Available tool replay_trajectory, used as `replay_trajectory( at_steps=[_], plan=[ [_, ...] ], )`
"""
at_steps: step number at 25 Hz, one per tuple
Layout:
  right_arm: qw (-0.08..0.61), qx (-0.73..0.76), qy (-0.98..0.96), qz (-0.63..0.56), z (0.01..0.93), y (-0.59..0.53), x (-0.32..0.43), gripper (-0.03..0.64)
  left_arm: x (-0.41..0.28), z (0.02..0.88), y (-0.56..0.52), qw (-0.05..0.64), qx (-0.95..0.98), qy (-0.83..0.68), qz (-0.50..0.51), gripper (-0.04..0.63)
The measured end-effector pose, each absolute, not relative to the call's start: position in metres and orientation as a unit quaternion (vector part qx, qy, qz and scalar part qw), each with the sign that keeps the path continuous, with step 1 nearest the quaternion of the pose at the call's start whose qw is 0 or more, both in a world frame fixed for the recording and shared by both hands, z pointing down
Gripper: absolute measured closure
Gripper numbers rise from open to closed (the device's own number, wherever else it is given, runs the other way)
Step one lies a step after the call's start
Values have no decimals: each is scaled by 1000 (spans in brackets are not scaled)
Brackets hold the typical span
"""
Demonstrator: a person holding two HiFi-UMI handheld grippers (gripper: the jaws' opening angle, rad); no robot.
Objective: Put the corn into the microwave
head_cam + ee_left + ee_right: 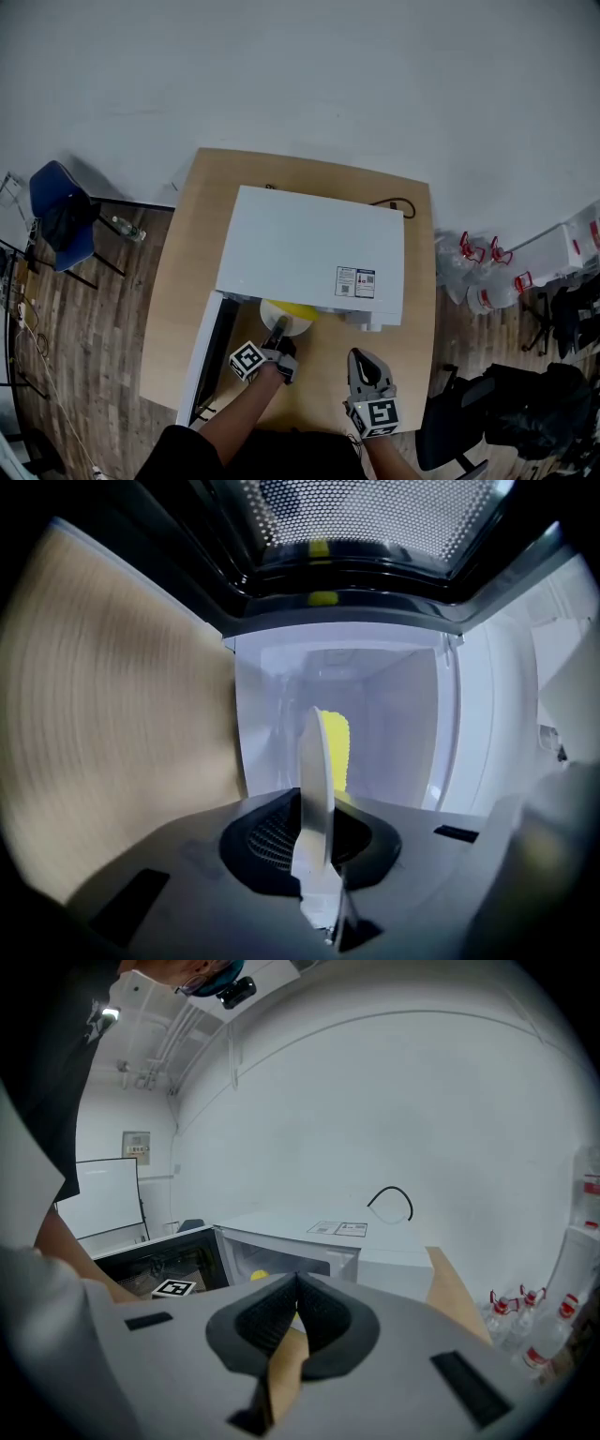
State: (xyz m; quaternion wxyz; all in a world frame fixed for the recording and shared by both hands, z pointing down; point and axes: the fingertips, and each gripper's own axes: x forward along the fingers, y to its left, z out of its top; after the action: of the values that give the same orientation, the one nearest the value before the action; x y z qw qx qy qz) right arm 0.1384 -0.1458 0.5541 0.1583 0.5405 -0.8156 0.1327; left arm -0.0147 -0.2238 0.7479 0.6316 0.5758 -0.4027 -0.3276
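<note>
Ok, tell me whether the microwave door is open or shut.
Open: the door stands swung out, and the cavity shows behind the plate.

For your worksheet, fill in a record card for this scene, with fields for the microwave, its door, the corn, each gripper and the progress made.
Microwave: white, on the wooden table
Door: open, swung left in the head view
Corn: yellow, on a white plate at the oven's mouth
Left gripper: shut on the plate's rim
Right gripper: shut, empty, before the microwave
Progress: corn not yet set down inside
</note>
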Motion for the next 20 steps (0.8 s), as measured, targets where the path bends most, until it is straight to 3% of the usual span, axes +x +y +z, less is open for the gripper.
replay_trajectory(
  at_steps=[20],
  plan=[
    [176,543,-805,162,577,-139,152,557,-9,773,-254,637,549,-412,-351,569]
  ],
)
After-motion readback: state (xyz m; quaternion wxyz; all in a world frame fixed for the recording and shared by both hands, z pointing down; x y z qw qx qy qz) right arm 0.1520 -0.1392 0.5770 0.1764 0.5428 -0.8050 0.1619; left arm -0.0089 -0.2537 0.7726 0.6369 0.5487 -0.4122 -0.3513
